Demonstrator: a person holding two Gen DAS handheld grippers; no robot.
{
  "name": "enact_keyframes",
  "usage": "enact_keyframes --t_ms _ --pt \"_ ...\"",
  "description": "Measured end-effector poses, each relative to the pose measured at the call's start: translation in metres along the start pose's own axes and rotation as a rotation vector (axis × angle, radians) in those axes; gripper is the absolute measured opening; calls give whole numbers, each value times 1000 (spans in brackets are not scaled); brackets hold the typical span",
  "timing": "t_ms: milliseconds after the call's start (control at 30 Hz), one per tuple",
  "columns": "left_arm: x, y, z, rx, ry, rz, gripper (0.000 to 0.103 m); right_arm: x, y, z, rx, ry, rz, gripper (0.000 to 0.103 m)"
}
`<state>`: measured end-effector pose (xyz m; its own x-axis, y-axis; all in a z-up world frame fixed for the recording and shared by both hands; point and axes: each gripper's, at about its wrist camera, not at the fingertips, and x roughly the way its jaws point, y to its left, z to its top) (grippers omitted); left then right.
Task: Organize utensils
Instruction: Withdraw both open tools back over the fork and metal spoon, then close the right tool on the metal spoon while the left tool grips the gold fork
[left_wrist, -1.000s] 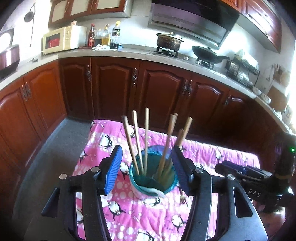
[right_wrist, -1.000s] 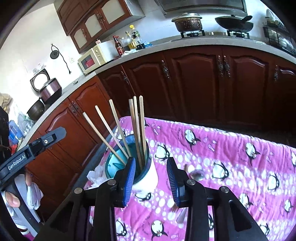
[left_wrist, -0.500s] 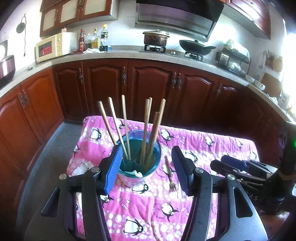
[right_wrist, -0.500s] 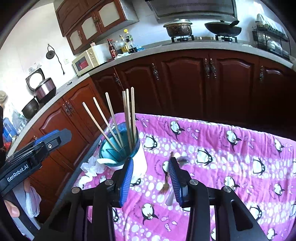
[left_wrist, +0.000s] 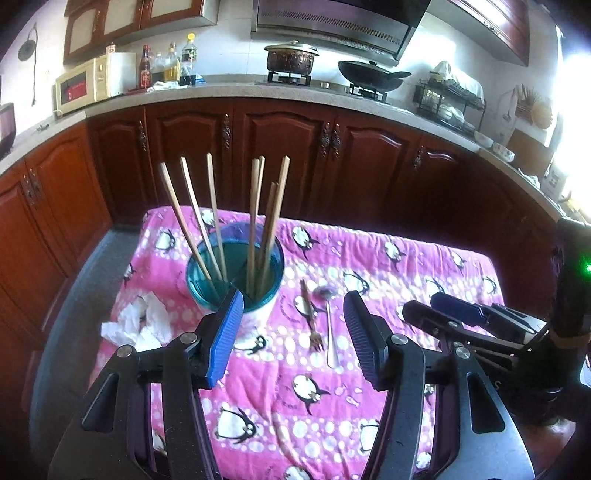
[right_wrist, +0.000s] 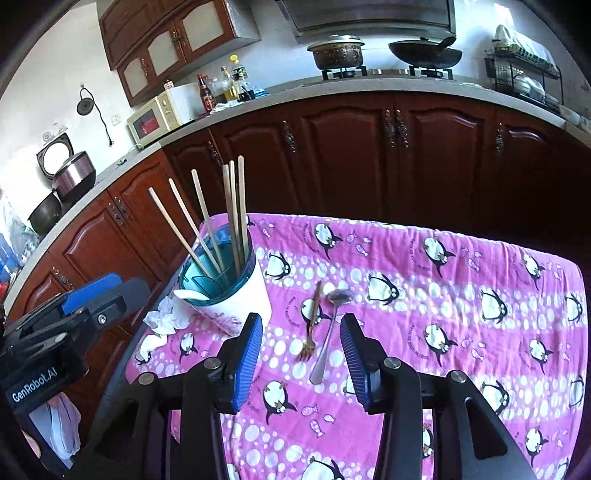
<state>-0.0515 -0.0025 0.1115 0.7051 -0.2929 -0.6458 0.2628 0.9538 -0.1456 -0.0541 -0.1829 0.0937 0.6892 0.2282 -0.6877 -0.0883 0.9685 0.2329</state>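
A white utensil holder (left_wrist: 255, 317) (right_wrist: 236, 299) with a teal insert stands at the left of the pink penguin cloth (left_wrist: 388, 266) (right_wrist: 461, 306). Several wooden chopsticks (left_wrist: 253, 206) (right_wrist: 236, 199) stand in it, and a white spoon (right_wrist: 188, 294) rests on its rim. Right of the holder, a fork (left_wrist: 310, 321) (right_wrist: 314, 310) and a metal spoon (left_wrist: 330, 332) (right_wrist: 328, 339) lie side by side on the cloth. My left gripper (left_wrist: 293, 299) is open and widening slightly, and it holds nothing. My right gripper (right_wrist: 300, 319) has its jaws opening above the fork and spoon, clear of both.
Crumpled white tissue (left_wrist: 140, 325) (right_wrist: 166, 317) lies at the cloth's left edge beside the holder. Dark wooden cabinets (left_wrist: 280, 155) run close behind the table under a worktop with a microwave (left_wrist: 92, 85), bottles, a pot and a wok. Grey floor lies to the left.
Both grippers drew back and shifted right, away from the holder. The fork and spoon now lie in front of both. The right jaws have widened.
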Motion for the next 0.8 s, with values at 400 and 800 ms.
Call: enact_keyframes --t_ms 400,800 --pt "-3 4 -24 -41 48 -58 69 -5 -10 -17 16 24 -26 48" --pt "45 25 -60 -75 150 -47 69 76 -48 -40 83 151 11 47"
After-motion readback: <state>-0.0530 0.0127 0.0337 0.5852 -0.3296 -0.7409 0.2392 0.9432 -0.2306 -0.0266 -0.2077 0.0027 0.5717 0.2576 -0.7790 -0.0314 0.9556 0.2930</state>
